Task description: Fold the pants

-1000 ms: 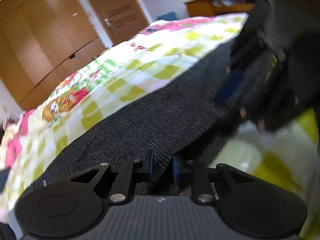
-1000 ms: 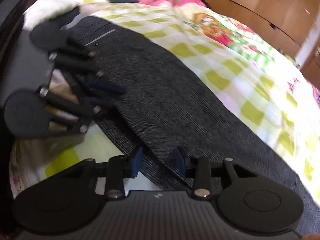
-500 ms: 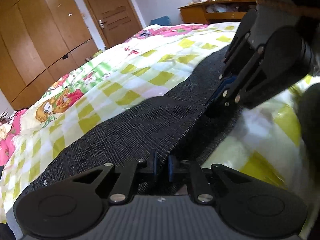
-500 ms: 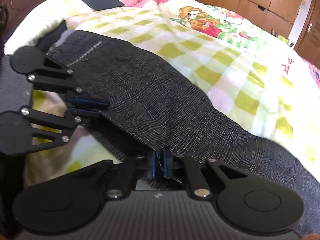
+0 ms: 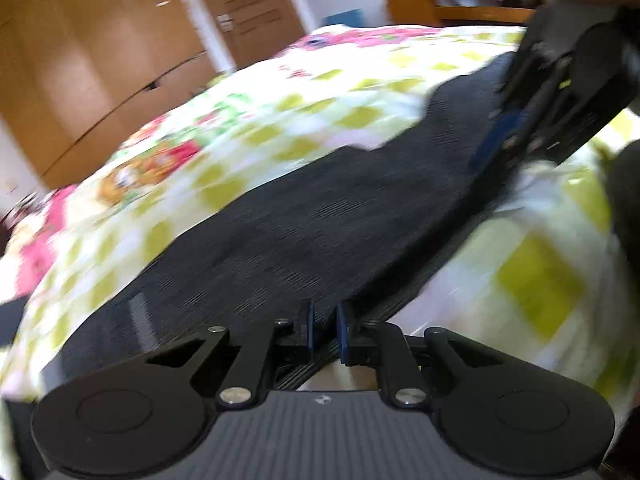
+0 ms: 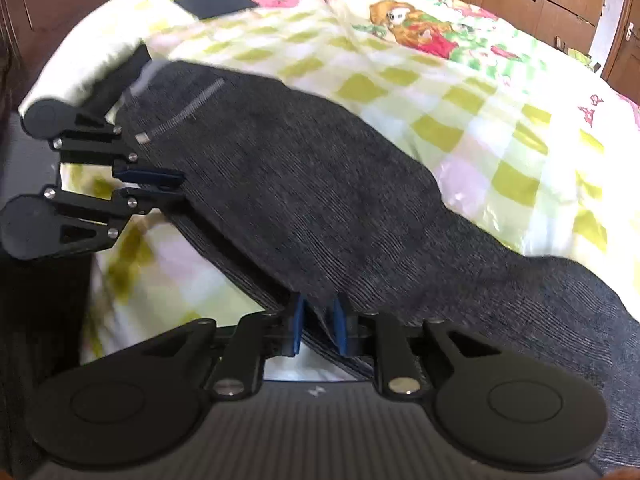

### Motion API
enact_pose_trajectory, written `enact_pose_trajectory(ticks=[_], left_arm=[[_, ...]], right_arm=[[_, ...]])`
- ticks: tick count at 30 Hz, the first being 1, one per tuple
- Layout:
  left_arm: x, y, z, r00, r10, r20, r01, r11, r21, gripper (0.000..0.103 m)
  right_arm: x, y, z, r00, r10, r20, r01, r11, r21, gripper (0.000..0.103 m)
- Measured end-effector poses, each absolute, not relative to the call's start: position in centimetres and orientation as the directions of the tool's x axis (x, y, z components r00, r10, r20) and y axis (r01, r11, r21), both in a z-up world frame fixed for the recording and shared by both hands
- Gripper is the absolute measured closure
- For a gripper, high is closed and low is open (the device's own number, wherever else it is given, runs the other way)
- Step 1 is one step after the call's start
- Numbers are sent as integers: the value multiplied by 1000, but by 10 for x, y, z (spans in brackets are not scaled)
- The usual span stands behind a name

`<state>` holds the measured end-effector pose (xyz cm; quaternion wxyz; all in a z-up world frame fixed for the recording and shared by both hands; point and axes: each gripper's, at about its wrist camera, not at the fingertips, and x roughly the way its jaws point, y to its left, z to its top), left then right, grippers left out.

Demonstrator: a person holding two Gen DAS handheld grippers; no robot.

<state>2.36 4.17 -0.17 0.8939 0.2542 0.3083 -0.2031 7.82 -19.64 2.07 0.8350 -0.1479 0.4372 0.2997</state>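
Observation:
Dark grey pants (image 5: 320,216) lie stretched along the near edge of a bed; they also show in the right wrist view (image 6: 320,208). My left gripper (image 5: 324,328) is shut on the pants' near edge, close to the waist end with its pale pocket stitching (image 6: 180,116). My right gripper (image 6: 318,328) is shut on the same edge farther along the leg. Each gripper shows in the other's view: the right one (image 5: 492,148), the left one (image 6: 160,184). The held edge is lifted a little off the bedspread.
The bed has a yellow-green checked cartoon bedspread (image 6: 460,92). A dark flat item (image 6: 216,0) lies at the far corner of the bed. Wooden wardrobes (image 5: 92,64), a door and a wooden desk (image 5: 464,0) stand beyond the bed.
The right gripper closed on the pants' edge about a second ago. Since then both grippers have lifted the edge and shifted; the left view is blurred from motion.

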Motion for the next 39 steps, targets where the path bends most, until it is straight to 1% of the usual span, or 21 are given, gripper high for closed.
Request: enact_pose_trajectory(ticks=[2, 3, 5, 7, 9, 11, 14, 18, 21, 23, 26, 28, 29, 30, 31, 32, 34, 35, 36, 37, 39], left_arm=[[23, 61, -3, 750, -154, -644, 464, 816, 345, 70], [23, 69, -4, 759, -123, -639, 433, 828, 356, 70], [28, 85, -11, 779, -39, -626, 363, 842, 399, 70], [37, 104, -19, 774, 14, -634, 311, 863, 398, 69], [42, 121, -19, 771, 5, -637, 290, 887, 359, 52], [39, 127, -15, 778, -2, -628, 290, 888, 357, 50], [30, 130, -6, 801, 9, -598, 281, 877, 389, 51], [32, 123, 11, 828, -34, -559, 273, 897, 349, 51], [43, 97, 13, 835, -94, -543, 314, 891, 328, 51], [55, 72, 9, 821, -142, -553, 363, 878, 312, 51], [75, 32, -2, 792, -195, -578, 435, 845, 311, 51], [83, 14, -10, 767, -202, -609, 470, 823, 318, 51], [85, 8, -15, 751, -203, -628, 488, 811, 322, 51], [88, 2, -22, 735, -198, -649, 506, 797, 329, 51], [87, 0, -27, 732, -188, -655, 511, 787, 346, 52], [86, -5, -29, 734, -179, -655, 515, 775, 366, 52], [86, -10, -26, 733, -166, -659, 522, 758, 390, 53], [86, -11, -24, 731, -164, -663, 525, 756, 392, 53], [86, -14, -21, 727, -166, -666, 529, 754, 390, 53], [86, -18, -19, 726, -170, -666, 533, 752, 389, 53], [82, -31, -15, 725, -188, -663, 549, 740, 390, 53]], right_arm=[[79, -181, 22, 434, 402, -806, -654, 756, 25, 82], [80, -173, 21, 433, 414, -801, -667, 744, 25, 76], [85, -155, 16, 422, 439, -793, -688, 725, 35, 70], [93, -137, 4, 384, 458, -802, -696, 714, 75, 69], [98, -121, -9, 320, 448, -835, -697, 708, 113, 66], [94, -116, -5, 325, 435, -840, -714, 696, 84, 65], [93, -128, 11, 330, 468, -820, -688, 714, 130, 66], [102, -173, 25, 447, 438, -780, -551, 822, 145, 64], [115, -223, 22, 527, 355, -772, -392, 908, 150, 60], [129, -258, 16, 551, 325, -769, -300, 937, 180, 60], [145, -301, 5, 595, 187, -782, -157, 981, 115, 60], [150, -339, -7, 587, 85, -805, -16, 995, 93, 64], [148, -360, -12, 582, 75, -809, 30, 993, 114, 77], [144, -379, -14, 588, 101, -802, 48, 986, 159, 93], [138, -396, -11, 599, 115, -792, 80, 976, 203, 96], [130, -413, -7, 621, 126, -773, 119, 960, 252, 95], [108, -443, 3, 673, 135, -727, 192, 918, 348, 86], [94, -456, 7, 692, 102, -715, 238, 903, 359, 72], [79, -469, 9, 705, 59, -707, 288, 887, 361, 64], [66, -482, 10, 717, 38, -696, 320, 869, 377, 59], [40, -507, 3, 729, 10, -685, 386, 820, 423, 59]])
